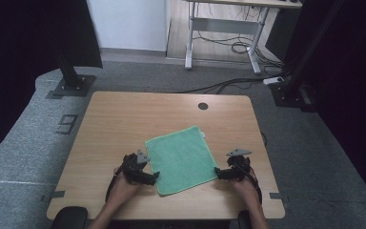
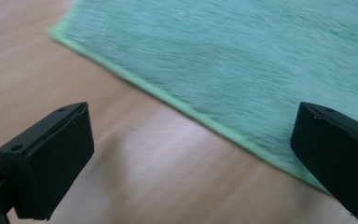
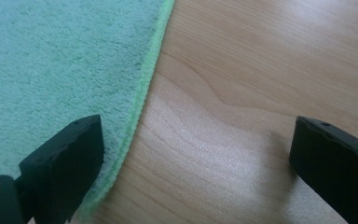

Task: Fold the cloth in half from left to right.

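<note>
High view, green towel, tongs agape

high view: above near edge, facing forward and down, whole worktop at frame centre | gripper views: very close, low over worktop | shared: green towel edge, wood beside it

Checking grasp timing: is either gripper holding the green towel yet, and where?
Nothing is held: the left gripper and right gripper are open, each straddling an edge of the green towel.
</note>
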`<state>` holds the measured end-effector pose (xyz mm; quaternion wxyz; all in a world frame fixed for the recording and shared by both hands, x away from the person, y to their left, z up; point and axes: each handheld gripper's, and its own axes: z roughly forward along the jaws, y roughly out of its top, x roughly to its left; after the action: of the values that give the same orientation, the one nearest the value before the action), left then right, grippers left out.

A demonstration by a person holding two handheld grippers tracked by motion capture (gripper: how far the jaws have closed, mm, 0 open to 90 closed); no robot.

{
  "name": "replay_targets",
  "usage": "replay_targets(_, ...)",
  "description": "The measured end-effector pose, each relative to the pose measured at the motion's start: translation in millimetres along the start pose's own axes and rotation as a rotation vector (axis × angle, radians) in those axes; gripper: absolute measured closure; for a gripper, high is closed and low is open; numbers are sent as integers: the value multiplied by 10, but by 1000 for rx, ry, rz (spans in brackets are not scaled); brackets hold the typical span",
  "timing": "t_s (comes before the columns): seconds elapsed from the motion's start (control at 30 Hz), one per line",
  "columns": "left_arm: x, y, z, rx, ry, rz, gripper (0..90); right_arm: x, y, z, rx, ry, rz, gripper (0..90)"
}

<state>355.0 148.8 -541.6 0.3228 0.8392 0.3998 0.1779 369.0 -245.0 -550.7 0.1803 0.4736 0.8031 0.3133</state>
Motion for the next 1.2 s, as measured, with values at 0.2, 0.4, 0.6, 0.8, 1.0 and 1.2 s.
replay_targets(0.2, 251, 50, -7, -10, 3, -61, 0, -26, -50, 10, -31, 1, 6, 0)
replay_targets(0.4, 392, 126, 41, -14, 13, -77, 1, -24, -86, 9, -61, 0, 9, 0)
replay_targets(0.6, 546, 294, 137, -25, 24, -90, 1, -21, -89, 6, -61, 0, 11, 0)
replay_targets(0.8, 726, 458, 243, -29, 57, -116, 3, -21, -88, 6, -61, 0, 11, 0)
replay_targets(1.0, 836, 538, 377, -27, 75, -146, 5, -20, -88, 7, -61, -1, 12, 0)
replay_targets(1.2, 876, 520, 517, 0, 88, -169, 7, -20, -88, 7, -61, -1, 12, 0)
